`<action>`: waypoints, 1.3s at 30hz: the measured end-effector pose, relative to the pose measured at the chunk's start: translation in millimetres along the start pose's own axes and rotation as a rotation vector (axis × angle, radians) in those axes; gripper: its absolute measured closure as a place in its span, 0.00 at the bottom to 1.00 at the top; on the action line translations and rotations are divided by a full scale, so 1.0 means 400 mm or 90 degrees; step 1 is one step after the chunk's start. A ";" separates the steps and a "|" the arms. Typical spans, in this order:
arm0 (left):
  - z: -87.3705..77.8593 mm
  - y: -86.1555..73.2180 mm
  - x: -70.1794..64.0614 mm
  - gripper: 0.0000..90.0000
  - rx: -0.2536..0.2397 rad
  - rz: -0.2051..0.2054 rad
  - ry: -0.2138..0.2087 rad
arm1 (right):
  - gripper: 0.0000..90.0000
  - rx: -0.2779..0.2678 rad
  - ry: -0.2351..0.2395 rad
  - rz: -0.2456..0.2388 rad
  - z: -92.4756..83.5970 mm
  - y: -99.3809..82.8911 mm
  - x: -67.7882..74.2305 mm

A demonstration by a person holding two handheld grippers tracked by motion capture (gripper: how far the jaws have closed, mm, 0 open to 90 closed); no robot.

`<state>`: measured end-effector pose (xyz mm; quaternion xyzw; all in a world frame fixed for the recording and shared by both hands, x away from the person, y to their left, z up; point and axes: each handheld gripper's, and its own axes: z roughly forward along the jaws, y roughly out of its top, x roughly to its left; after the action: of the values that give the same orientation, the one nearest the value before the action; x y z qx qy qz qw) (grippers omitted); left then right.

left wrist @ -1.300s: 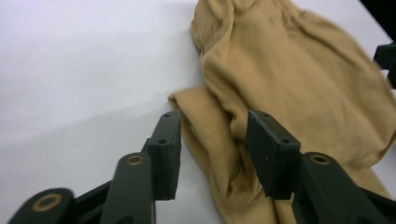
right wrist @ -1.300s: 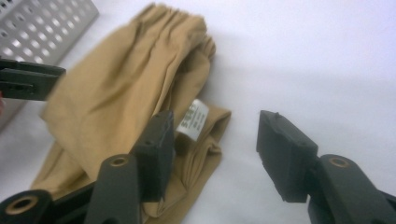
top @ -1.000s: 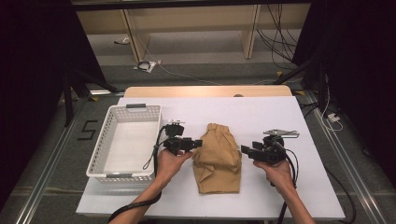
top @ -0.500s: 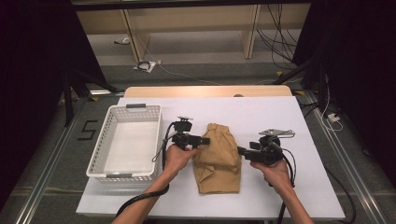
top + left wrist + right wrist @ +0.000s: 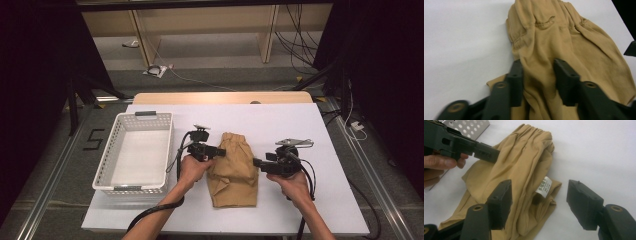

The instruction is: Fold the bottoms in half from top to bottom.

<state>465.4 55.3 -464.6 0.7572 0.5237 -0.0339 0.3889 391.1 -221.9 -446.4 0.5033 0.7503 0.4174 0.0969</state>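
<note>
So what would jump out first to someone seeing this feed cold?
A crumpled tan garment lies mid-table on the white table, with a claw on each side. The left claw has just been closing, a fold of the cloth between its jaws; the right claw stands open at the garment's edge by a white label. A white perforated basket sits left of it.

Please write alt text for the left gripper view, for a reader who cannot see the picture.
The left gripper, whose two black jaws have just been closing, has a raised fold of a tan cloth garment between its jaws. The garment lies crumpled on a white table, its gathered waistband toward the top of the picture.
</note>
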 end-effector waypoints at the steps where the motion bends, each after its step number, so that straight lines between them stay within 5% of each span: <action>1: -0.002 -0.001 -0.005 0.80 0.000 0.010 -0.002 | 0.42 -0.001 0.001 -0.003 0.001 0.000 0.000; 7: -0.021 -0.010 -0.025 0.94 -0.012 0.047 -0.012 | 0.43 -0.002 0.001 -0.005 0.001 0.002 0.000; 23: -0.054 -0.033 -0.029 0.96 -0.023 0.077 -0.041 | 0.46 0.028 0.022 0.006 0.079 0.058 0.016; 25: -0.056 -0.033 -0.028 0.96 -0.023 0.078 -0.042 | 0.51 0.044 0.032 0.014 0.101 0.065 0.017; 28: -0.061 -0.035 -0.028 0.96 -0.024 0.082 -0.047 | 0.73 0.048 0.056 0.025 0.115 0.070 0.020; 32: -0.069 -0.040 -0.026 0.95 -0.023 0.090 -0.057 | 0.95 0.037 0.050 0.016 0.098 0.071 0.035; 39: -0.098 -0.055 -0.032 0.94 -0.027 0.107 -0.080 | 0.97 -0.003 0.076 -0.009 0.042 0.059 0.071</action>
<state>427.5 73.4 -443.6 0.7865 0.4330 -0.0375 0.4386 403.1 -185.7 -432.1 0.4719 0.7576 0.4475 0.0562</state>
